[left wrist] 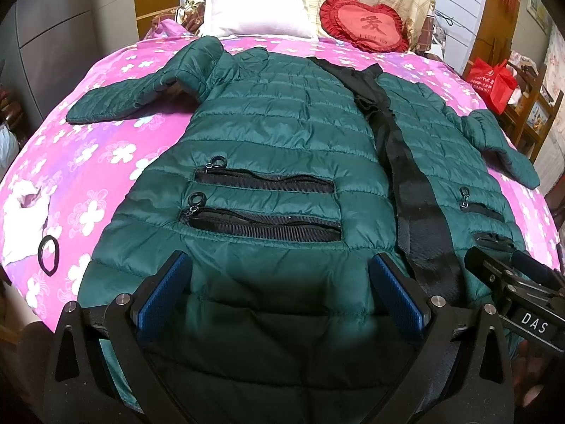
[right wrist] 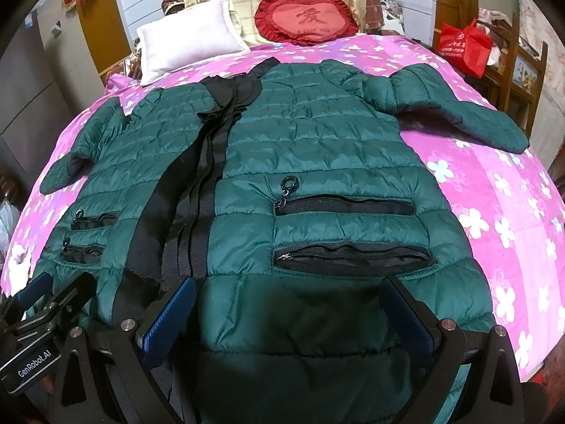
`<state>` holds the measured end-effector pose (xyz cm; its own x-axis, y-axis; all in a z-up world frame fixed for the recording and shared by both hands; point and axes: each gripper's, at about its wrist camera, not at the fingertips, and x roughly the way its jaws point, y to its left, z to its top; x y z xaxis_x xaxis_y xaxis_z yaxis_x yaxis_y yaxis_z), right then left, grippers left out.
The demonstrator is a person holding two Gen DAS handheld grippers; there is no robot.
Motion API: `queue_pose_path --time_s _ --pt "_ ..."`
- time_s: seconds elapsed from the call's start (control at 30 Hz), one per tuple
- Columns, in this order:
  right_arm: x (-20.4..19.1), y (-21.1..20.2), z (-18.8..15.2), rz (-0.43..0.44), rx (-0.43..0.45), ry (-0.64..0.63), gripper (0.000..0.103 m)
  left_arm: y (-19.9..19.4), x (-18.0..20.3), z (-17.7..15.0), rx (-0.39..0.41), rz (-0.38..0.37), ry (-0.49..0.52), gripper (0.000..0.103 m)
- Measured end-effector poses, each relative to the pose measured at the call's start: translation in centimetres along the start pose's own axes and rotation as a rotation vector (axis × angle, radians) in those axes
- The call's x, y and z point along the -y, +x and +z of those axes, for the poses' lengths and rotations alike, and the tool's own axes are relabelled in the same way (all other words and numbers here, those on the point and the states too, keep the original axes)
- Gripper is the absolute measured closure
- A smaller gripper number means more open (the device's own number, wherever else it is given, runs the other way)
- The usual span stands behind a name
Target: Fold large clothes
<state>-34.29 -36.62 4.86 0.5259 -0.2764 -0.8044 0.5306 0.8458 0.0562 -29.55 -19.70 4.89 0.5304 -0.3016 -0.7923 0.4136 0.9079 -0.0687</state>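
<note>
The left tongs and right tongs hover side by side, both spread apart and empty, over the hem of the green padded jacket, which lies front-up, sleeves spread, along the bed for folding.

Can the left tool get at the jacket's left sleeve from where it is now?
Probably yes. The left tool hangs open over the hem of the jacket, and the left sleeve lies flat on the bedspread with nothing covering it, though it needs a long reach.
</note>
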Motion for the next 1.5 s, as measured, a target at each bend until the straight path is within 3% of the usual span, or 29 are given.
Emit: queue_pose_path --time_s 0.9,1.5 --pt "-0.7 0.6 1.5 0.005 0.015 -0.004 0.0 0.7 -1.0 0.6 -0.005 0.015 -0.028 0.001" --pt "-2.2 1.7 3.4 0.041 0.01 -0.02 0.0 1.2 -2.2 3.0 0.016 0.032 -0.047 0.001"
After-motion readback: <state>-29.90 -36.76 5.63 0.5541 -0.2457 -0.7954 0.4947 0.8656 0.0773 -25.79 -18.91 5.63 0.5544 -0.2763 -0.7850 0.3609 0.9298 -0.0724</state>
